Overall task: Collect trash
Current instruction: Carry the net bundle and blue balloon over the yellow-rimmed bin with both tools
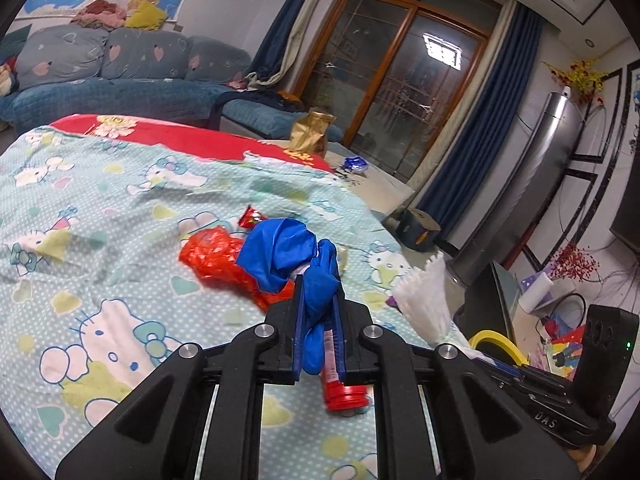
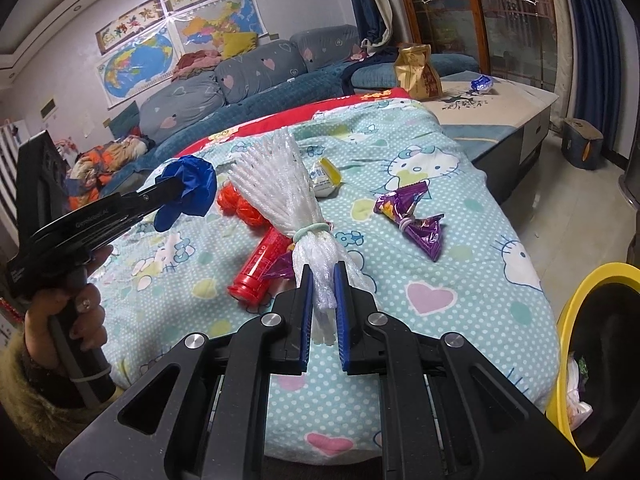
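My left gripper (image 1: pixel 318 300) is shut on a crumpled blue plastic bag (image 1: pixel 284 256) and holds it above the Hello Kitty sheet (image 1: pixel 100 208); it also shows in the right wrist view (image 2: pixel 188 188). My right gripper (image 2: pixel 323 276) is shut on a white foam net sleeve (image 2: pixel 276 176), also seen at the right of the left wrist view (image 1: pixel 424 300). On the sheet lie a red tube (image 2: pixel 260 264), a red net bag (image 2: pixel 240 204), a purple wrapper (image 2: pixel 412 216), a yellow-white packet (image 2: pixel 326 176) and a small red wrapper (image 1: pixel 252 218).
A yellow-rimmed bin (image 2: pixel 568 320) with a black liner stands at the bed's right edge. A low table (image 2: pixel 500 108) behind the bed holds a gold bag (image 2: pixel 418 72) and a blue wrapper (image 2: pixel 482 83). A blue sofa (image 2: pixel 248 92) runs along the far wall.
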`<state>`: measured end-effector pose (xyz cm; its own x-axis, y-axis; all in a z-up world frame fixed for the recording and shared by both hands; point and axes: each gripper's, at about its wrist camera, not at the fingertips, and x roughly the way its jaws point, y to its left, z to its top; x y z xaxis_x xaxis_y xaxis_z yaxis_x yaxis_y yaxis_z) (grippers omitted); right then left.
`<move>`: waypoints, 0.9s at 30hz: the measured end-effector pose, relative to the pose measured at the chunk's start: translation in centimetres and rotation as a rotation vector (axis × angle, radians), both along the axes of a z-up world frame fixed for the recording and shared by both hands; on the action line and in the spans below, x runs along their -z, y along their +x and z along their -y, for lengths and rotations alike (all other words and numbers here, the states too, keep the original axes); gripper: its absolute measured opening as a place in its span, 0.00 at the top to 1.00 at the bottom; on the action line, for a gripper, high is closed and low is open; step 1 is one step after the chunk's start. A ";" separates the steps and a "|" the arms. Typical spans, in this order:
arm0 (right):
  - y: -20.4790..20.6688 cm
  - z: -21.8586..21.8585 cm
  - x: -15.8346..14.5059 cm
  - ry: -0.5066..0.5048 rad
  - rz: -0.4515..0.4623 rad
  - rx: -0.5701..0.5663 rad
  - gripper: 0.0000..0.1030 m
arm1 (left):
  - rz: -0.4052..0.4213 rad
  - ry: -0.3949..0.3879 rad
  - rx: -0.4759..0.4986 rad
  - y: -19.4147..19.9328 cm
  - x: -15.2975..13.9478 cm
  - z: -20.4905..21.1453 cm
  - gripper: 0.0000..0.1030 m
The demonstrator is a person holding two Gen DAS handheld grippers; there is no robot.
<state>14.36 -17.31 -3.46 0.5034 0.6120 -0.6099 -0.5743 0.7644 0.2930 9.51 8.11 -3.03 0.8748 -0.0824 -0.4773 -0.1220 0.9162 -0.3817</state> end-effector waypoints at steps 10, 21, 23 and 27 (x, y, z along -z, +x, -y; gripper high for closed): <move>0.0 1.4 -1.4 0.019 0.036 0.031 0.93 | 0.025 0.032 0.073 -0.1 -1.0 2.9 0.89; 0.0 3.4 -2.3 0.038 0.061 0.076 0.93 | 0.044 0.053 0.141 -0.4 -1.6 5.4 0.89; 0.0 3.7 -2.5 0.038 0.065 0.087 0.93 | 0.045 0.055 0.154 -0.4 -1.7 5.9 0.89; 0.1 4.5 -2.5 0.040 0.065 0.107 0.93 | 0.048 0.059 0.179 -0.4 -1.8 6.7 0.89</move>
